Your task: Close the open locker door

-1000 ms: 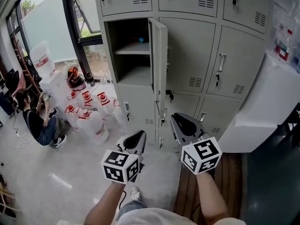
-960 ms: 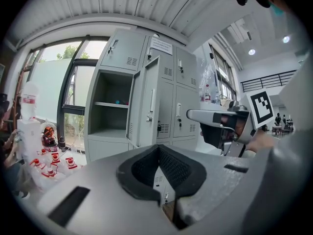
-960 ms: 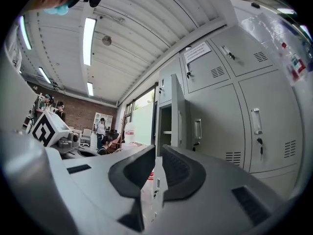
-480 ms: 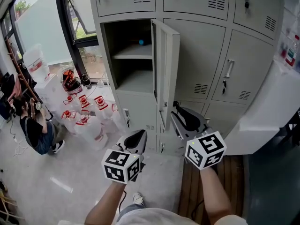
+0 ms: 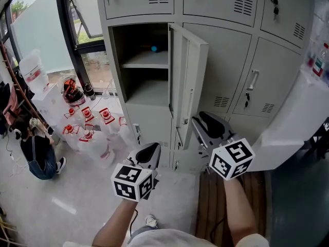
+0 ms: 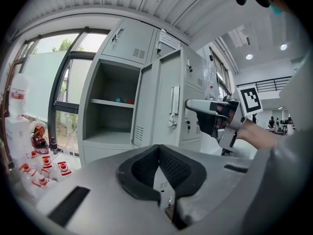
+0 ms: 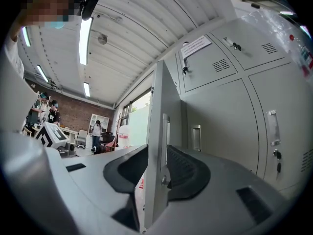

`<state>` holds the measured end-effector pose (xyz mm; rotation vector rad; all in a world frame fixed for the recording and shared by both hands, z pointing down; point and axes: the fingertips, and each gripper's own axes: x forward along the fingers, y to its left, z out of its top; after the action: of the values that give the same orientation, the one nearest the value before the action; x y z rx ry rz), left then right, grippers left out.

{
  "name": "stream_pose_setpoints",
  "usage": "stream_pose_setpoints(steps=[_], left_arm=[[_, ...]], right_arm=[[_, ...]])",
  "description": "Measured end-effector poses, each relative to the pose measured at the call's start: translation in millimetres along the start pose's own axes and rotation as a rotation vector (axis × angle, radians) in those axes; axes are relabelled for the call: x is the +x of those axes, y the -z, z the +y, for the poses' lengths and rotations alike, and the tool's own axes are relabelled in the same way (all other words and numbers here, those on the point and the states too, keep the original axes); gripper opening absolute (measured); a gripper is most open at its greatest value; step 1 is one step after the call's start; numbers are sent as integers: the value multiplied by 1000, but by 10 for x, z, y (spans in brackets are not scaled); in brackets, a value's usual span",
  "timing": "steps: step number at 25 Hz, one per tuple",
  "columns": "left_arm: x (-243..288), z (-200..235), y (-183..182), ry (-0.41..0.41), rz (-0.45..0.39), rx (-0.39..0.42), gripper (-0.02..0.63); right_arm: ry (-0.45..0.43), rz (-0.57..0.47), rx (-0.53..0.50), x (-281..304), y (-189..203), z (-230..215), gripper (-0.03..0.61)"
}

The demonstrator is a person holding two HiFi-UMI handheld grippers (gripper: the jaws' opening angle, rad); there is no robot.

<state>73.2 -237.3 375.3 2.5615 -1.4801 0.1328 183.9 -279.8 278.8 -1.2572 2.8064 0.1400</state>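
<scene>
The grey locker door [image 5: 188,81] stands ajar in front of its open compartment [image 5: 141,60], which has a shelf inside. My right gripper [image 5: 198,121] is at the door's lower free edge. In the right gripper view its jaws are opening and straddle the door edge [image 7: 159,126], which stands between the pads [image 7: 188,173] of the right gripper [image 7: 155,155]. My left gripper [image 5: 153,149] hangs lower and to the left, away from the lockers, shut with nothing in it [image 6: 157,148]. The left gripper view also shows the door [image 6: 166,102] and the right gripper [image 6: 208,115].
Closed lockers [image 5: 257,81] surround the open one. Several water jugs with red caps [image 5: 92,135] stand on the floor at the left under a window [image 5: 46,19]. A person [image 5: 33,151] sits at the far left. A white slab [image 5: 293,117] leans at the right.
My right gripper has risen and gone forward to the door's edge, and its jaws have opened round it. The view has come closer to the lockers. The left gripper stays put.
</scene>
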Motion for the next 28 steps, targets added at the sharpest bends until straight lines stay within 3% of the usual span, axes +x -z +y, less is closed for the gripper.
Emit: stream_pose_setpoints(steps=[7, 28], left_arm=[[3, 105, -18, 12, -1, -1, 6], [-295, 647, -76, -9, -24, -21, 6]], right_arm=[[-49, 11, -2, 109, 10, 38, 143], [-153, 43, -25, 665, 13, 722, 130]])
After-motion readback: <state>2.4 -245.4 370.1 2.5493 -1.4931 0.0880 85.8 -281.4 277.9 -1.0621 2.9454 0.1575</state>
